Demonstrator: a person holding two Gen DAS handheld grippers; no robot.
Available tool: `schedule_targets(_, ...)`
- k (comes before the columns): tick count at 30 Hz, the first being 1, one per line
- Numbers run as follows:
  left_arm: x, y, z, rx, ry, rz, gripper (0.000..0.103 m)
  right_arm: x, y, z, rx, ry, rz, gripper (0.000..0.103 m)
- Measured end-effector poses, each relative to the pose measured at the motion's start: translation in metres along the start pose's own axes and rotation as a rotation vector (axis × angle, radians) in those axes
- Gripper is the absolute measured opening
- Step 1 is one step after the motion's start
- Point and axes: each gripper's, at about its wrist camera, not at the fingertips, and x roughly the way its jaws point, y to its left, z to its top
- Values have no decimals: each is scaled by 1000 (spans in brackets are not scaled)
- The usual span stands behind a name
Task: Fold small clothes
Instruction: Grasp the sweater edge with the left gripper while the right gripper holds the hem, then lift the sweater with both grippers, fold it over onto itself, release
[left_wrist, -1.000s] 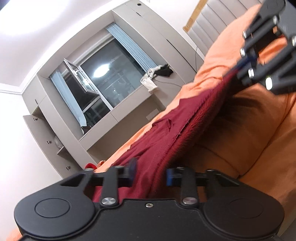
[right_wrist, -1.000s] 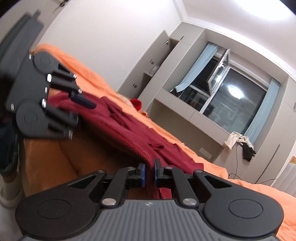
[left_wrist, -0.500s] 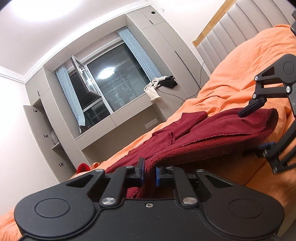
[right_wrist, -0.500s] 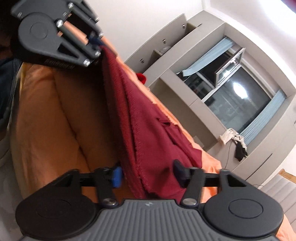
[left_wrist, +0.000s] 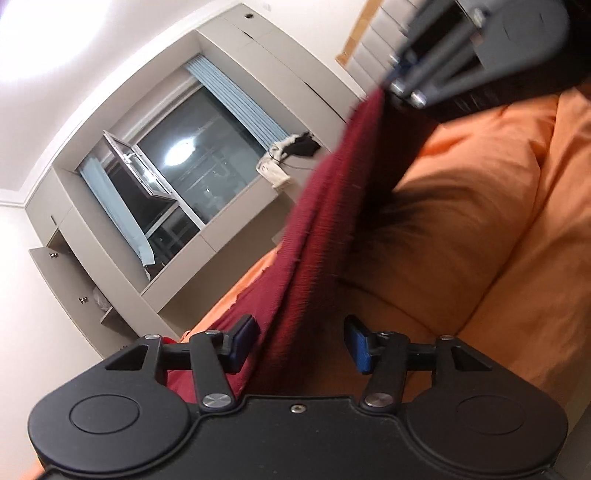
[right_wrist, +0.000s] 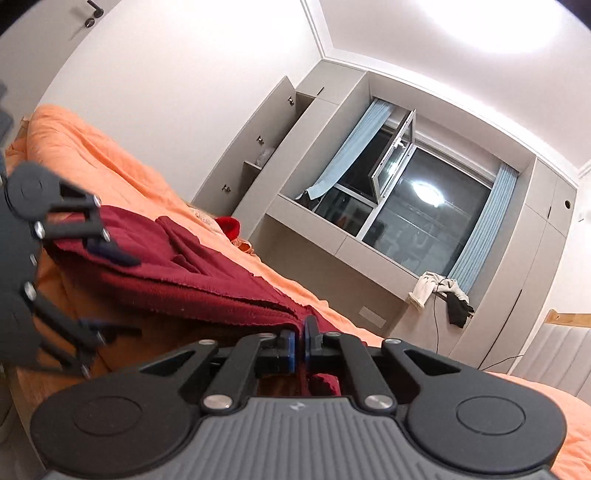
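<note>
Your left claw (left_wrist: 301, 341) stands open, its jaws having just spread, and the dark red garment (left_wrist: 325, 206) runs up between the blue pads (left_wrist: 356, 345) without either one pressing it. Your right claw (right_wrist: 299, 341) is clamped tight on the garment's near edge, the cloth pinched between its pads and bunched below them. The garment stretches across the orange bed (right_wrist: 110, 162) between the two claws. In the left wrist view the cloth is smeared by motion, and the right claw at the top right is blurred and cut off by the frame. In the right wrist view the left claw is blurred too, partly cut off at the left edge.
</note>
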Motion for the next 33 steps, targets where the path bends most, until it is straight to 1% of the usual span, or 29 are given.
schedule_targets(3,12,-8,5,11,8,26,57,0,-2,3,3,-5,8,5)
schedule_targets(6,18,-6,14,-27,-3,69,57,-1,-4,3,-2,-4,9,5)
schedule_targets(7,18,-6,15,-37,-6,91,54,-2,-5,2,-5,-2,7,5)
schedule_targets(8,19,-4,16,-47,-5,117,46,-4,-5,0,-8,-1,5,5)
schedule_targets(10,20,4,16,-72,13,156,33,-6,-6,-1,-14,-1,-4,5)
schedule_targets(12,18,12,13,-89,43,179,32,-8,-6,-2,-17,-2,-17,4)
schedule_targets(16,9,27,2,-77,113,246,32,-8,-9,-2,-8,-1,-27,4)
schedule_targets(18,6,38,-4,-90,166,270,32,-5,-8,0,-15,1,-24,4)
schedule_targets(21,4,57,-14,-131,256,305,37,-5,-6,-2,-30,12,-22,4)
schedule_targets(23,4,69,-20,-167,310,324,37,-3,-3,-5,-42,33,-18,4)
schedule_targets(25,2,79,-25,-207,340,333,37,5,-2,-6,-61,70,-8,4)
schedule_targets(27,-1,87,-26,-235,338,336,32,12,3,-11,-98,127,5,5)
schedule_targets(28,-2,90,-27,-236,334,339,27,16,6,-15,-116,156,8,5)
schedule_targets(30,-7,92,-29,-227,324,347,15,21,13,-21,-152,201,8,5)
schedule_targets(31,-10,93,-29,-228,321,348,8,22,15,-23,-164,209,5,5)
schedule_targets(33,-15,97,-32,-240,312,348,7,22,16,-24,-169,208,-6,5)
